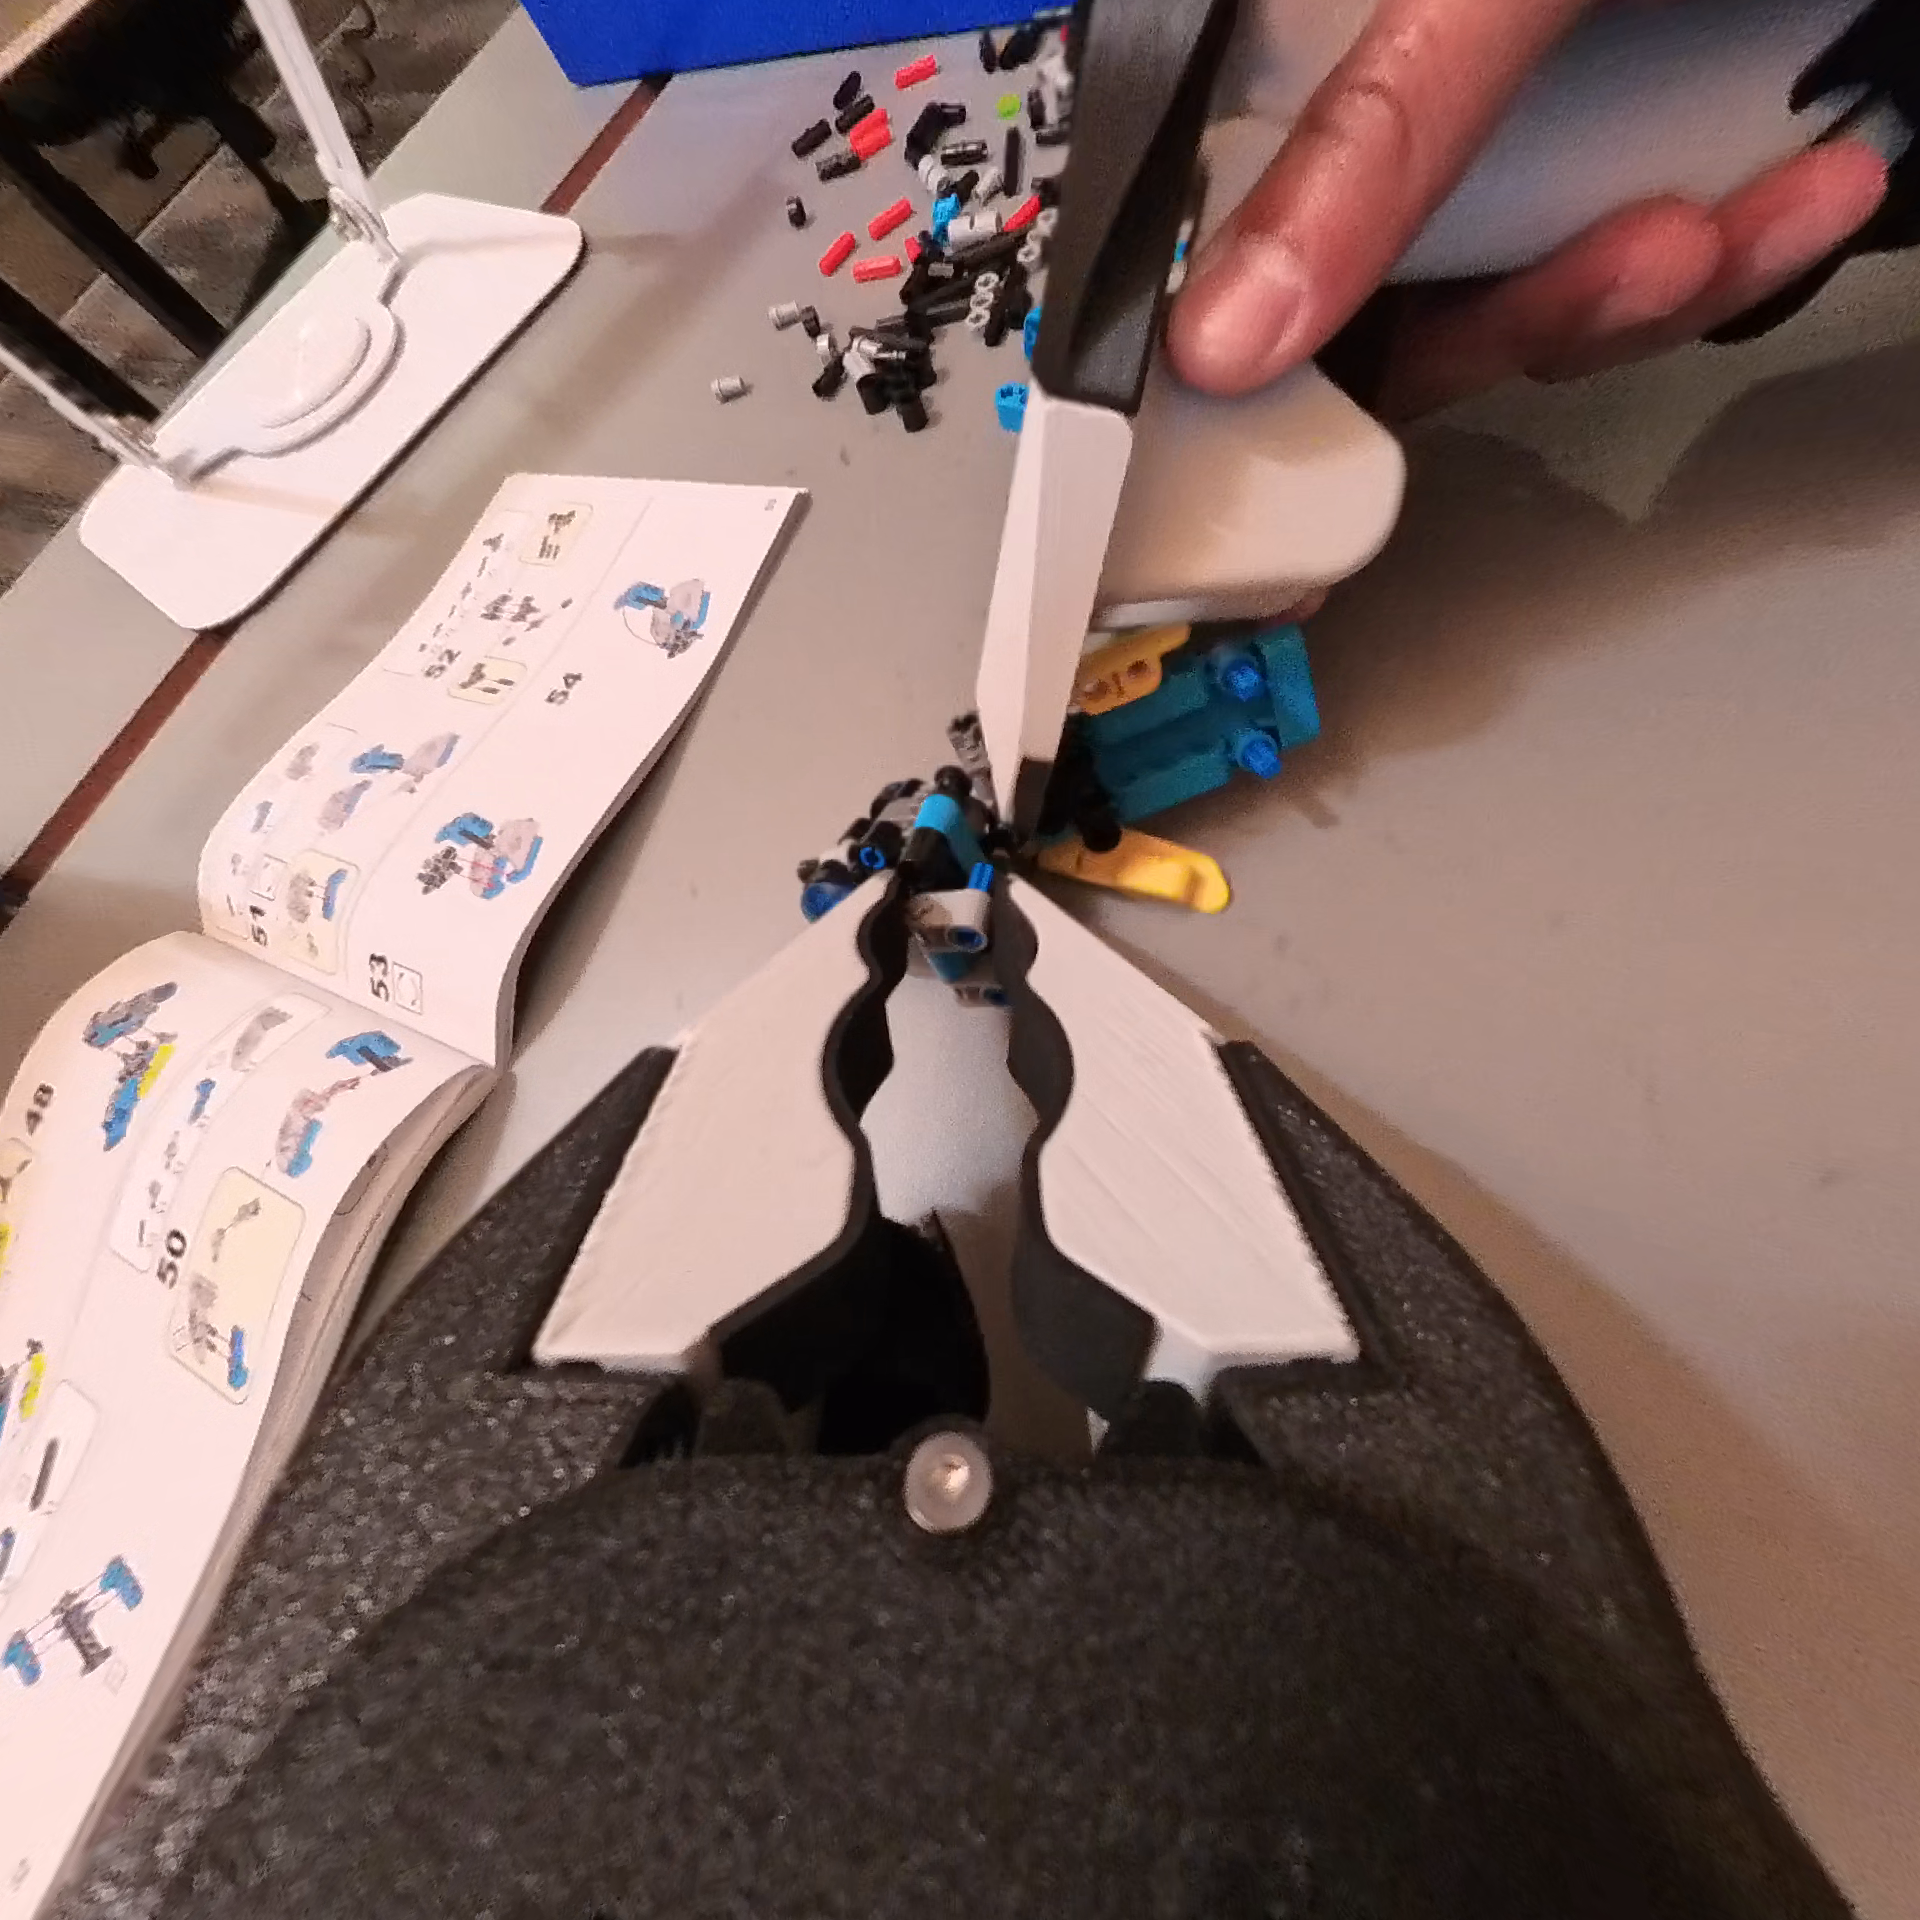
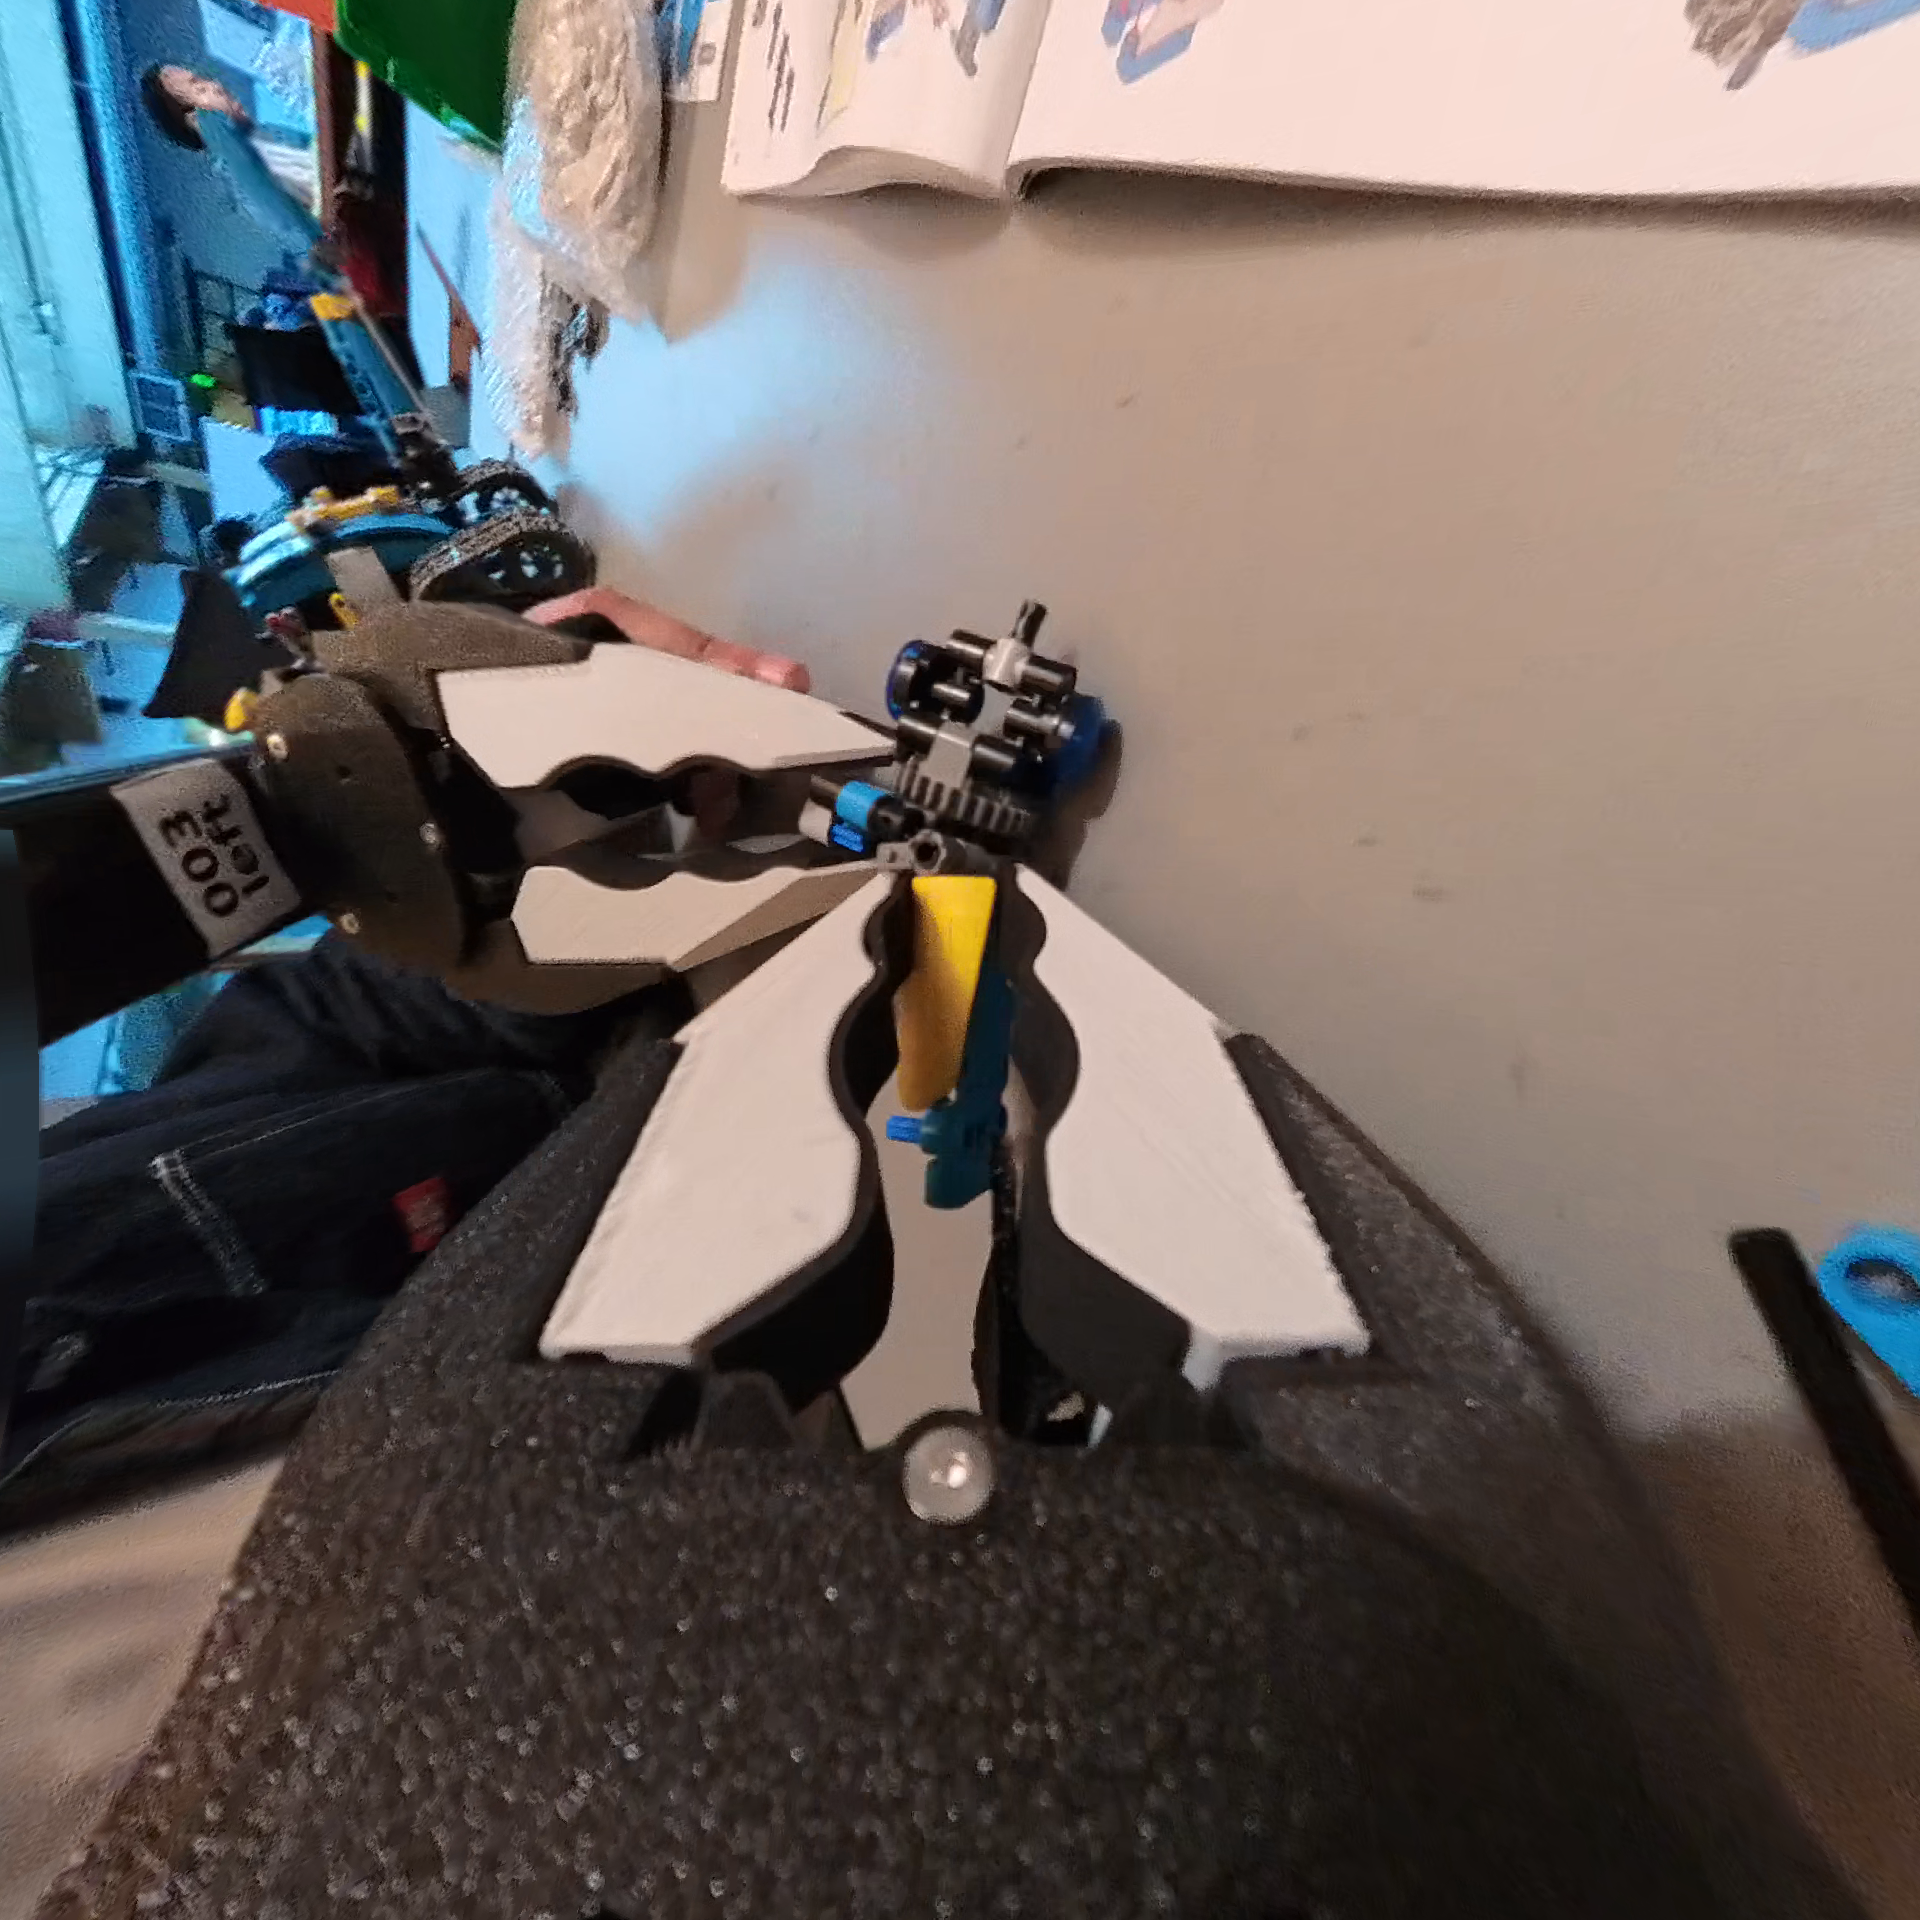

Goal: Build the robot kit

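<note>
- The left gripper has its white fingers drawn in narrow, pinching a small brick assembly of black, grey and blue pieces right at the tips.
- In the right wrist view the same small brick assembly shows black pins, a grey toothed part and dark blue round ends, held just off the grey table.
- The right gripper is also closed in narrow, clamped on a teal and yellow brick piece that runs down between its fingers; a yellow wedge lies on top and a teal beam with a blue pin sits lower.
- The tips of both grippers meet at almost the same spot, and the two brick pieces look to be touching there, though the joint itself is too crowded to tell for sure.
- From the left wrist view the right gripper comes in from above, with a hand wrapped round its body; the teal and yellow brick piece shows behind its finger.
- Left of the fingers an open instruction booklet lies flat on the table.
- Farther back a scatter of loose small parts, black, red, grey and blue, is spread out.
- A white lamp base stands near the table's far left edge.
</note>
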Motion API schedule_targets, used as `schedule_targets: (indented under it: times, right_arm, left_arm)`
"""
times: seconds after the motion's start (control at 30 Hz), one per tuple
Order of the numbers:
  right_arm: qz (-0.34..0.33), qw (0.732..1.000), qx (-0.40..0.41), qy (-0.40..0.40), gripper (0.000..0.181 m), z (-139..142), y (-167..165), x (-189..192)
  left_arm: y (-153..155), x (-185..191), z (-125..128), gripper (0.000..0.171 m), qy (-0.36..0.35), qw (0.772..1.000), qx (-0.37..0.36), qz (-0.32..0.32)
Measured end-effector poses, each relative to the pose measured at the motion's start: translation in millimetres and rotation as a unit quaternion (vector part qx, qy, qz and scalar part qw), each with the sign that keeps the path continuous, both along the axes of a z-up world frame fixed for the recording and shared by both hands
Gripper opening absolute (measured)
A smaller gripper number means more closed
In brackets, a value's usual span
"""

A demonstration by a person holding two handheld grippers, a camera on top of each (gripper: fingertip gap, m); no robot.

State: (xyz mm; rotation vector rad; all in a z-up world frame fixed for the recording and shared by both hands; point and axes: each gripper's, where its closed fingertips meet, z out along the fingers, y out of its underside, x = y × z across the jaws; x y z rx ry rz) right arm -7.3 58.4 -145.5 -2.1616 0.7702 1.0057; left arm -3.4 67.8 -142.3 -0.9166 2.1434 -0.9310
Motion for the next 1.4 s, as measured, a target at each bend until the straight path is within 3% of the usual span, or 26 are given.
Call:
schedule_targets:
  times: [0.2, 0.43, 0.53, 0.6, 0.73, 0.83, 0.97, 1.13, 1.27, 1.4]
  right_arm:
    - [0.007, 0.997, 0.049, 0.053, 0.015, 1, 1, 4]
    - [0.021, 0.996, 0.08, 0.024, 0.015, 6, -8, 3]
    - [0.011, 0.991, 0.136, 0.002, 0.014, 29, -7, 10]
    - [0.032, 0.981, 0.192, 0.017, 0.015, 52, -7, 2]
    - [0.07, 0.956, 0.284, 0.033, 0.015, 84, -4, -18]
    - [0.085, 0.926, 0.364, 0.052, 0.015, 115, -5, -31]
    - [0.084, 0.899, 0.426, 0.054, 0.015, 140, -11, -34]
    - [0.061, 0.892, 0.447, -0.003, 0.015, 148, -13, -28]
    - [0.053, 0.882, 0.468, -0.013, 0.015, 155, -16, -25]
    - [0.069, 0.882, 0.464, -0.044, 0.015, 151, -8, -39]
  left_arm:
    - [7, -5, -7, 0.015, 0.055, 0.997, -0.044, -0.025]
    - [6, -9, -7, 0.016, 0.053, 0.997, -0.031, -0.036]
    - [9, -8, -6, 0.018, 0.055, 0.998, -0.036, -0.018]
    - [13, -8, -2, 0.029, 0.053, 0.998, -0.045, -0.004]
    - [8, -14, 31, 0.035, 0.024, 0.992, -0.123, -0.011]
    - [-7, -27, 68, 0.034, 0.014, 0.967, -0.247, -0.056]
    - [-26, -50, 101, 0.027, 0.073, 0.891, -0.425, -0.142]
    - [-24, -50, 114, 0.026, 0.097, 0.838, -0.514, -0.158]
    - [-16, -49, 123, 0.027, 0.079, 0.826, -0.535, -0.158]
    - [-30, -55, 125, 0.03, 0.086, 0.822, -0.531, -0.185]
